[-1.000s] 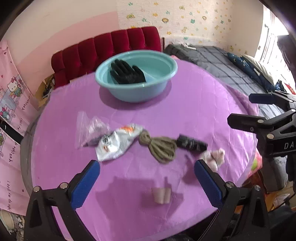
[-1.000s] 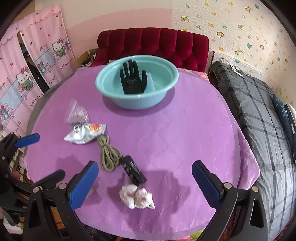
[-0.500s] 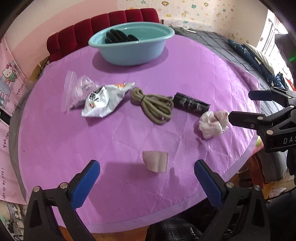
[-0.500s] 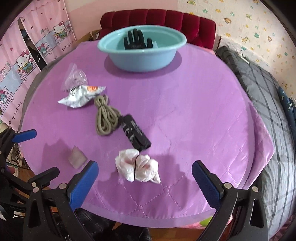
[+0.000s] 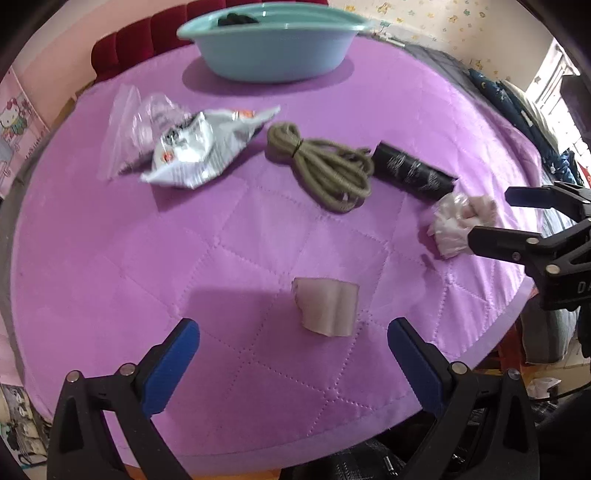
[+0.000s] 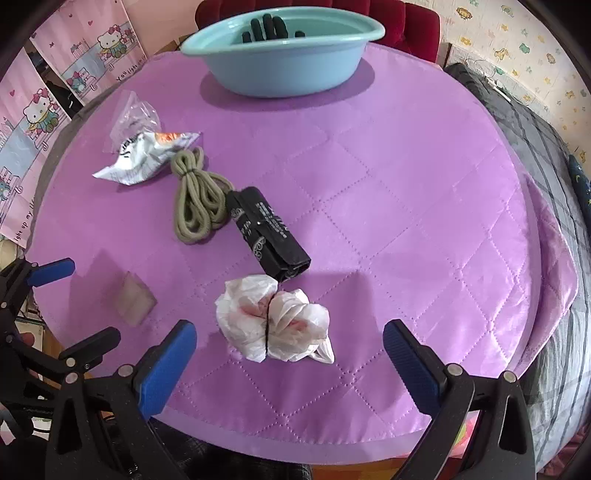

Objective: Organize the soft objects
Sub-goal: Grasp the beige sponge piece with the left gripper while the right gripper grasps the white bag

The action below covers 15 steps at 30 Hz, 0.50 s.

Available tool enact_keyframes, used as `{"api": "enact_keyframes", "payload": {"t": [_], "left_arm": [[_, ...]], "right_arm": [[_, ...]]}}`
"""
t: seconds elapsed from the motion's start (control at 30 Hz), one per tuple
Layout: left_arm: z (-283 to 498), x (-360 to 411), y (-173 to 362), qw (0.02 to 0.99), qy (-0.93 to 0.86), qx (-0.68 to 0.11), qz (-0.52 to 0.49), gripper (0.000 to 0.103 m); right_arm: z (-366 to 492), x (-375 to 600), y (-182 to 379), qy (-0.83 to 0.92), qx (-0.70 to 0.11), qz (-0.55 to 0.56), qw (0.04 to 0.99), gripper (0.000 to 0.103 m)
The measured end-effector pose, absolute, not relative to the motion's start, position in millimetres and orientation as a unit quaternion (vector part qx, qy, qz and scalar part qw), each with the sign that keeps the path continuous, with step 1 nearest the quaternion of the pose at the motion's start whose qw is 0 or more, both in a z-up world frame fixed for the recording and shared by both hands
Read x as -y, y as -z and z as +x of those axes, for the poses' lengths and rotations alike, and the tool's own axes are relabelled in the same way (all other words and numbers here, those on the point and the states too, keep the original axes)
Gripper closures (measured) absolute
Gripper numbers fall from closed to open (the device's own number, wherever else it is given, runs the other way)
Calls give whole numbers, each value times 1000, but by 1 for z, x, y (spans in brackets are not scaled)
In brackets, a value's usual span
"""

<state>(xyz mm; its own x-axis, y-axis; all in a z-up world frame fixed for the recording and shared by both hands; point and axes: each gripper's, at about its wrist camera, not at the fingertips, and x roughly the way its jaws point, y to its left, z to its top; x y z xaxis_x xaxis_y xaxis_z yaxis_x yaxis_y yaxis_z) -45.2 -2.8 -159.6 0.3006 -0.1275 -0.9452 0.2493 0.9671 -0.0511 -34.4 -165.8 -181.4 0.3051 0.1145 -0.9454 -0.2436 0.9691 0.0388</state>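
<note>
Right wrist view: a tied white bag [image 6: 275,319] lies between your right gripper's [image 6: 290,365] wide-apart fingers. Left wrist view: a beige pouch [image 5: 327,308] sits just ahead of your left gripper [image 5: 293,360], also spread.

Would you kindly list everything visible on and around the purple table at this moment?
Round table with quilted cloth: 1, purple, fills both views.
Plastic basin: 1, light blue, far edge of table.
Rubbery glove: 1, black, inside the basin.
Clear zip bag: 1, transparent, far left.
Crinkled snack packet: 1, silver-white, beside the zip bag.
Coiled rope: 1, olive, table middle.
Rolled printed cloth: 1, black, beside the rope.
Tied plastic bag bundle: 1, white-pink, near edge, ahead of right gripper.
Small folded cloth piece: 1, beige, ahead of left gripper.
Tufted sofa: 1, red, behind table.
Left gripper: blue pads, open.
Right gripper: blue pads, open.
</note>
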Motion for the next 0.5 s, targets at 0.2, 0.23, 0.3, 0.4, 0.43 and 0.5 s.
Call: {"api": "enact_keyframes", "payload": {"t": [0.2,0.23,0.3,0.4,0.43,0.5], "left_arm": [[-41,5,171,798,126,-587,53,0],[-41,8,171,798,128,-587,55,1],[-40,10,172,797,131,-586,57,8],[-37,17,175,796,130,-587,68,29],[-36,21,178,793,131,-591,73,33],[-35,28,181,789,138,-594,75,46]], "right_arm": [[-31,165,192,-109,-591,-53,797,0],[-31,164,192,-109,-592,-55,797,0],[-31,166,193,-107,-592,-56,797,0],[-27,165,194,-106,-592,-55,797,0],[-25,164,194,-106,-591,-55,798,0],[-22,163,195,-107,-592,-55,797,0]]}}
